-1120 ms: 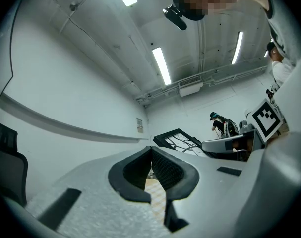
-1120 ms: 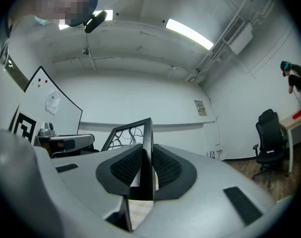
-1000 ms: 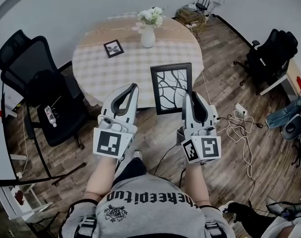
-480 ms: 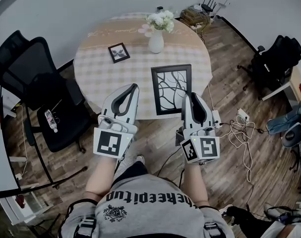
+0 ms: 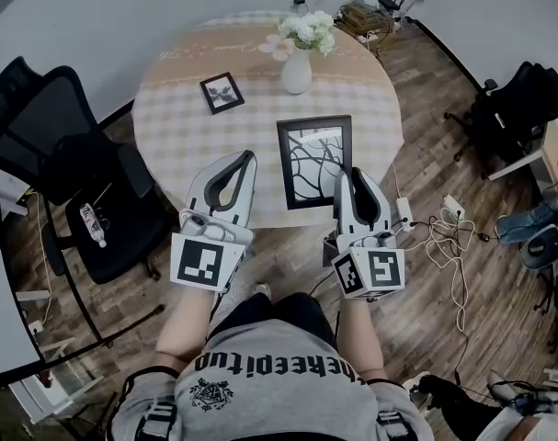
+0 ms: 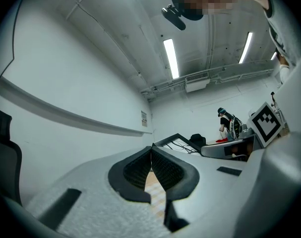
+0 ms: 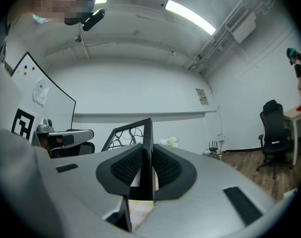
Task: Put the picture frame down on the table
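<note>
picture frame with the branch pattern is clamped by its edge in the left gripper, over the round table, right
Not quite. The picture frame is clamped by its edge in the right gripper, not the left; the right gripper view shows the jaws shut on it. The left gripper is shut on nothing. It is over the round table.

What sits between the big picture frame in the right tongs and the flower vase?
Nothing: in the head view only bare tablecloth shows between the picture frame and the vase.
</note>
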Demonstrator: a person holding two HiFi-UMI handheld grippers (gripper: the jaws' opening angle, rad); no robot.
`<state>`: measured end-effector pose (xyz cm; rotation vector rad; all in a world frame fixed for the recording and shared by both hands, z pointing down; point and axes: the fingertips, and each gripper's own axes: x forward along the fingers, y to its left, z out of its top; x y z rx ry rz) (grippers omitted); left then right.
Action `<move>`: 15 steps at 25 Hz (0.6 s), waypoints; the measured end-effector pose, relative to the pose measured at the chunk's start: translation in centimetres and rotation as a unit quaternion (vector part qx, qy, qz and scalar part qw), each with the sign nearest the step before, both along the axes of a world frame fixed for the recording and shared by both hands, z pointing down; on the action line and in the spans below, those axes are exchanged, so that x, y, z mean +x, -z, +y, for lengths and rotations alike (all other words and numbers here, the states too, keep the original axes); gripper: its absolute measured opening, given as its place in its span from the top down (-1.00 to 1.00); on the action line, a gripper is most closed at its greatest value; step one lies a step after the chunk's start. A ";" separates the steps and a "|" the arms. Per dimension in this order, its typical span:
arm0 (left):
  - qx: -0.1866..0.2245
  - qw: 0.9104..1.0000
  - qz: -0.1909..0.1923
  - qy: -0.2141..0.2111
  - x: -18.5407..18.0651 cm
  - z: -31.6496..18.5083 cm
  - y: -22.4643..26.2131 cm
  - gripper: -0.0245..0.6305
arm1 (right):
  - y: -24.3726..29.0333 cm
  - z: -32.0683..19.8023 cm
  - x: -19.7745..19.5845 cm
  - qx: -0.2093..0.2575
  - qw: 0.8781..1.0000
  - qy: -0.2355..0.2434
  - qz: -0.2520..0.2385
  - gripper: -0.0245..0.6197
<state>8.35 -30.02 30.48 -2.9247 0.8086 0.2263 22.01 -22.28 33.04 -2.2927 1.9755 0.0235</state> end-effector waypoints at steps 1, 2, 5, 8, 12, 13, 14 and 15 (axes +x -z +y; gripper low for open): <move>-0.002 1.000 -0.001 0.000 0.1 -0.4 -0.2 0.87 | -0.2 -0.4 0.0 -0.003 1.000 0.001 0.000 0.71; -0.004 1.000 -0.001 0.001 0.1 -0.7 -0.3 0.88 | -0.4 -0.8 0.1 -0.006 1.000 0.001 -0.001 0.71; -0.009 1.000 -0.006 0.002 0.3 -1.5 -0.9 0.87 | -1.3 -1.7 0.5 -0.012 1.000 -0.001 -0.016 0.71; -0.015 1.000 -0.010 0.008 0.5 -2.2 -1.4 0.87 | -2.4 -2.6 1.0 -0.023 0.999 0.002 -0.028 0.71; -0.024 0.999 -0.016 0.023 1.0 -3.3 -2.0 0.87 | -3.9 -4.0 1.9 -0.041 0.998 0.013 -0.039 0.71; -0.027 0.999 -0.019 0.027 1.2 -3.5 -2.1 0.87 | -4.2 -4.4 2.1 -0.046 0.998 0.018 -0.040 0.71; -0.028 0.999 -0.020 0.032 1.3 -3.8 -2.1 0.87 | -4.6 -4.8 2.3 -0.052 0.998 0.022 -0.041 0.71; -0.025 0.999 -0.019 0.036 1.5 -4.0 -2.1 0.87 | -5.0 -5.3 2.6 -0.058 0.997 0.026 -0.041 0.71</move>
